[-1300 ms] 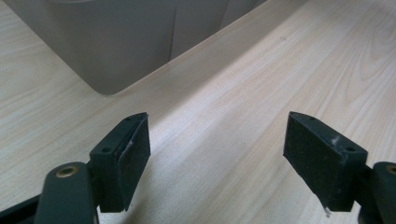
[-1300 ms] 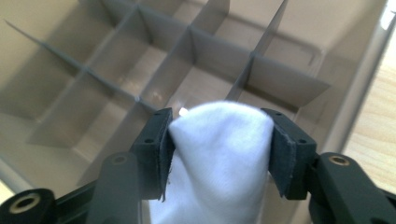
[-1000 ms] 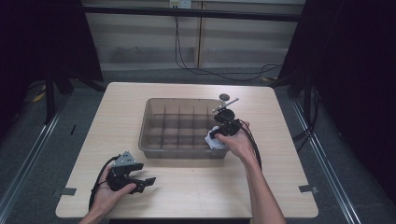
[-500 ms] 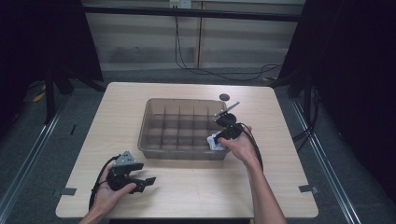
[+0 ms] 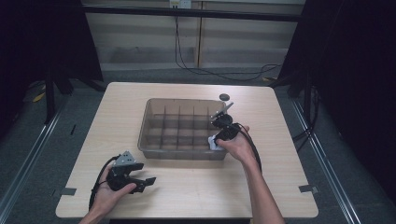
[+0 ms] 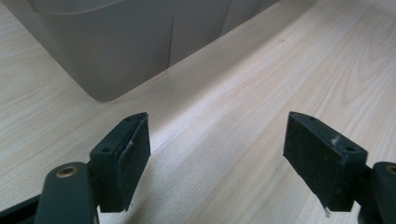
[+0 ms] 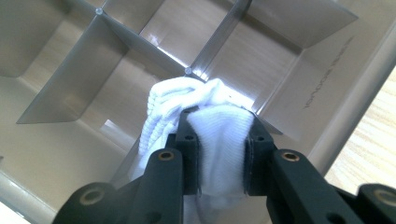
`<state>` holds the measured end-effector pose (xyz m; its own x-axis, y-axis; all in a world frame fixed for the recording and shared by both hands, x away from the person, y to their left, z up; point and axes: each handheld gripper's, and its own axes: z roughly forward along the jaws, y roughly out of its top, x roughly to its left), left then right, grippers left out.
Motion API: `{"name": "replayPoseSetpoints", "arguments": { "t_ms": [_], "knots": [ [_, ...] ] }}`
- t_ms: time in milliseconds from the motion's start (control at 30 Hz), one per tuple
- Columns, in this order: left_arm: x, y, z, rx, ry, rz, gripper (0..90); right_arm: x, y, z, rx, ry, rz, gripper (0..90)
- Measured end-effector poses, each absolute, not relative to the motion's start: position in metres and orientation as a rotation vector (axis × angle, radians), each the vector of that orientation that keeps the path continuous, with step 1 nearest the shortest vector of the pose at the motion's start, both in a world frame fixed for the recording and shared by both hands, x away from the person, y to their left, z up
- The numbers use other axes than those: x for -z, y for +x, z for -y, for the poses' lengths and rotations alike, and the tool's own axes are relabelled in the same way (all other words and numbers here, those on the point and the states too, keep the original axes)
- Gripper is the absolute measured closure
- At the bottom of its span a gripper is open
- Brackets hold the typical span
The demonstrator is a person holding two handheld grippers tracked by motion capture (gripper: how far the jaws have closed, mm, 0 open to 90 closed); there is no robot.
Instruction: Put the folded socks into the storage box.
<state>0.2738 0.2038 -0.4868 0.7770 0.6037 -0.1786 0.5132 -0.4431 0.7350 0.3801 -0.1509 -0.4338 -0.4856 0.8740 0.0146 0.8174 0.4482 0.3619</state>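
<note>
- While the left gripper (image 5: 140,179) rests on the table (image 5: 196,196) at about seven o'clock in the high view, its jaws stand wide apart with nothing between them, as the left gripper view (image 6: 217,158) shows.
- The right gripper (image 5: 215,140) is clenched on a white knitted cloth (image 7: 219,135); its jaws have just been closing, the cloth pinched between the pads in the right gripper view.
- The cloth (image 5: 213,142) hangs over the divided tray (image 5: 154,105), at the tray's four o'clock corner, just above a crossing of the dividers.
- The tray sits mid-table; its near wall (image 6: 116,42) rises at eleven o'clock in the left gripper view, apart from the jaws.
- A small dark disc (image 5: 224,97) lies on the table at one o'clock from the tray.
</note>
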Motion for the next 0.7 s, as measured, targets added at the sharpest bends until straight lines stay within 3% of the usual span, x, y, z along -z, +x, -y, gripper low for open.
{"name": "replayPoseSetpoints", "arguments": {
  "t_ms": [167,333,467,700],
  "knots": [
    [0.487,0.275,-0.204,-0.136,2.133,-0.833,22.8,0.434,0.371,0.160,-0.622,1.439,-2.487,69.2],
    [0.487,0.274,-0.205,-0.137,2.130,-0.830,22.8,0.421,0.368,0.161,-0.686,1.440,-2.451,51.5],
    [0.487,0.274,-0.205,-0.137,2.126,-0.830,22.8,0.415,0.366,0.164,-0.731,1.444,-2.414,48.4],
    [0.486,0.274,-0.205,-0.139,2.127,-0.833,22.8,0.415,0.363,0.163,-0.781,1.439,-2.447,69.6]
  ]
}}
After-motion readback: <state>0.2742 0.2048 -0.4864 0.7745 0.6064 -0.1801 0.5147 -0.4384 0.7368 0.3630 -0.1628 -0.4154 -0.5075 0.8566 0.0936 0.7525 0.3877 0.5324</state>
